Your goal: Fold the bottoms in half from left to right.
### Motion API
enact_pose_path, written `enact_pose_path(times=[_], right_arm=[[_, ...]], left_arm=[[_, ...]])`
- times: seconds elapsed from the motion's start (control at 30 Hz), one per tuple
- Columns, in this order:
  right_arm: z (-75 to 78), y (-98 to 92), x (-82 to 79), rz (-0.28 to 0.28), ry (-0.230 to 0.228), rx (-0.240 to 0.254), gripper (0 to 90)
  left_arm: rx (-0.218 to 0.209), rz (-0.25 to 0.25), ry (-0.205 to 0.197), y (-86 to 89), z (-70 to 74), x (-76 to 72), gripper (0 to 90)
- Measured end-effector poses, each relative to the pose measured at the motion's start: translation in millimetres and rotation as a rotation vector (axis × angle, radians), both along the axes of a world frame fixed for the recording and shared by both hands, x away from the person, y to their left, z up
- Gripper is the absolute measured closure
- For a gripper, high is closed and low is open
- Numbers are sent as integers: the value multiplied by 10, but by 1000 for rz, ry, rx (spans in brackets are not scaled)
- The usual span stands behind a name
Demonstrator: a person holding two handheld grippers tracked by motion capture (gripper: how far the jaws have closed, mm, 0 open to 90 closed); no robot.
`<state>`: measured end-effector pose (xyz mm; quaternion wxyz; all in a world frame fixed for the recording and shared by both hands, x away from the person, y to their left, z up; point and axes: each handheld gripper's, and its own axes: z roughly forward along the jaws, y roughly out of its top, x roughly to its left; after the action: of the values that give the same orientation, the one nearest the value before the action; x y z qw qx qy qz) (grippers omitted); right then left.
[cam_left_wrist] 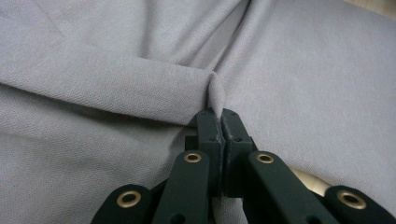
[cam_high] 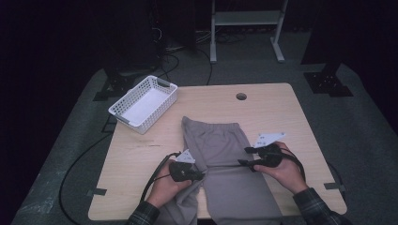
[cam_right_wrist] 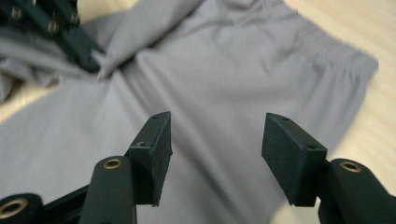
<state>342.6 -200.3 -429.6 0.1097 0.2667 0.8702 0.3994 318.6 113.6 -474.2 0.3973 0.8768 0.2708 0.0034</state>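
Your left gripper (cam_high: 201,175) had its fingers pinched tight on a fold of the grey pants (cam_high: 225,159); your right gripper (cam_right_wrist: 215,154) hung open above them; the pants lay flat on the desk (cam_high: 141,154).

So the wooden table (cam_high: 291,122) is sitting there with its light tabletop, rounded corners and a small round hole (cam_high: 241,96) near the far edge. A white plastic basket (cam_high: 143,103) is resting on the far left corner, turned at an angle, with one end poking out past the edge. A pair of grey pants (cam_high: 220,154) is lying across the middle, elastic waistband pointing toward the far side, legs running back to the near edge and hanging over it. The fabric is bunching up in a fold on its left side. The right side of the tabletop is showing bare wood.
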Motion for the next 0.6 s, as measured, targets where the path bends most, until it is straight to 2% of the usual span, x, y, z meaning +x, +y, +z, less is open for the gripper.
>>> enact_pose_path(times=[0.13, 0.23, 0.6], right_arm=[[42, 220, 235, 14, 11, 20, 417], [75, 375, 399, 18, 27, 38, 424], [157, 972, 894, 58, 56, 102, 467]], left_arm=[[30, -16, -20, -12, 16, -2, 878], [37, -16, -26, -19, 19, -9, 876], [34, -19, -23, -15, 17, -4, 876]])
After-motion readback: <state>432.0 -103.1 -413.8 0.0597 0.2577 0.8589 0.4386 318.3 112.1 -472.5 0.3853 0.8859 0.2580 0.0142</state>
